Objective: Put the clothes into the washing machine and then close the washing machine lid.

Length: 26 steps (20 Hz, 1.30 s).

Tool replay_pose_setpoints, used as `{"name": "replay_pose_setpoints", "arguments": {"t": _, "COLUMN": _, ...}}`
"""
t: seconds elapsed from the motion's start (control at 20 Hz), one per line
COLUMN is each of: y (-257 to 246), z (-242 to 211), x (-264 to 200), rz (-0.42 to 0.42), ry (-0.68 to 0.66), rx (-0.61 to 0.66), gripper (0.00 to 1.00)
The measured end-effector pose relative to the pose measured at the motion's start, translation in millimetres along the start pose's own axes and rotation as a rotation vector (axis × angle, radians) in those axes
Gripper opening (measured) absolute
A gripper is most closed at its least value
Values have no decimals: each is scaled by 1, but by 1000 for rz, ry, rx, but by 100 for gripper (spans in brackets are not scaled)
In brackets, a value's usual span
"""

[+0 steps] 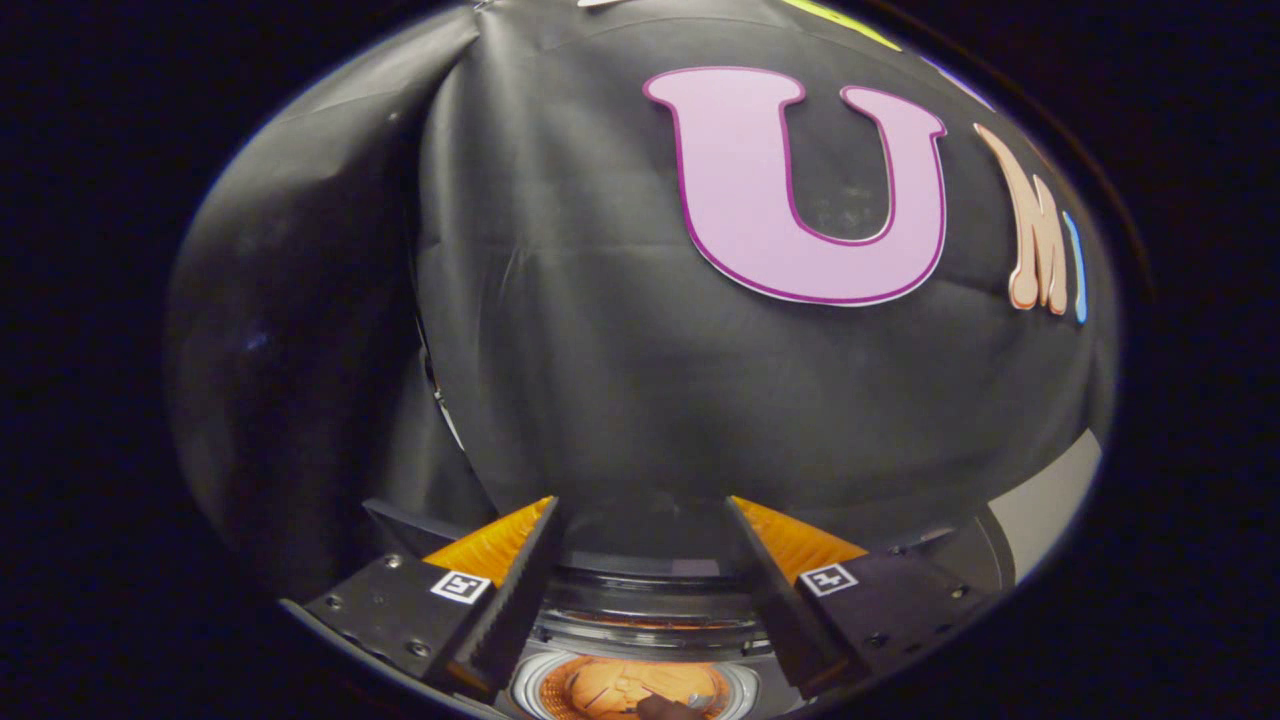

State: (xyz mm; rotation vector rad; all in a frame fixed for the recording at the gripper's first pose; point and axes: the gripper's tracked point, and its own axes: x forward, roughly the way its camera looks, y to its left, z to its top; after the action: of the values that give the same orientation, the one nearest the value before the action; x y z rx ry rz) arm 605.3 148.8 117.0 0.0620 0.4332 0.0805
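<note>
Gripper view gives us the gripper point(640, 570) raised and aimed at the booth's wall point(620, 330), a dark cloth that hangs in folds beyond the fingers. We see both fingers point(500, 590) spread well apart, with a wide gap between them and nothing held in that gap; the jaws are released. Each finger carries a small square marker point(461, 586) on its upper face. We take the washer point(640, 640) as our landmark. It sits below the fingers, and we look down into it through the gap between them. Its round opening shows a pale ring point(530, 685) around a drum point(620, 685) that appears orange inside. Just beyond the opening, on the far side of the washer, we see curved dark and clear bands that may be the raised lid point(650, 600), but we cannot tell this for certain. A small dark item point(670, 708) lies at the near rim of the opening; we cannot tell whether it is clothing. We cannot make out any clothes as such, either in the drum or beside the washer. To the right of the washer, a pale grey surface point(1050, 500) shows against the foot of the wall.
</note>
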Motion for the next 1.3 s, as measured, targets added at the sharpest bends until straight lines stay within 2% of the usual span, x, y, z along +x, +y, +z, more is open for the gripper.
{"name": "replay_pose_setpoints", "arguments": {"t": 0.4, "y": 2, "z": -3, "x": -10, "rz": 16, "ry": -6, "rx": -17, "gripper": 91}}
{"name": "replay_pose_setpoints", "arguments": {"t": 1.3, "y": 5, "z": -7, "x": -20, "rz": 55, "ry": 26, "rx": -19, "gripper": 91}}
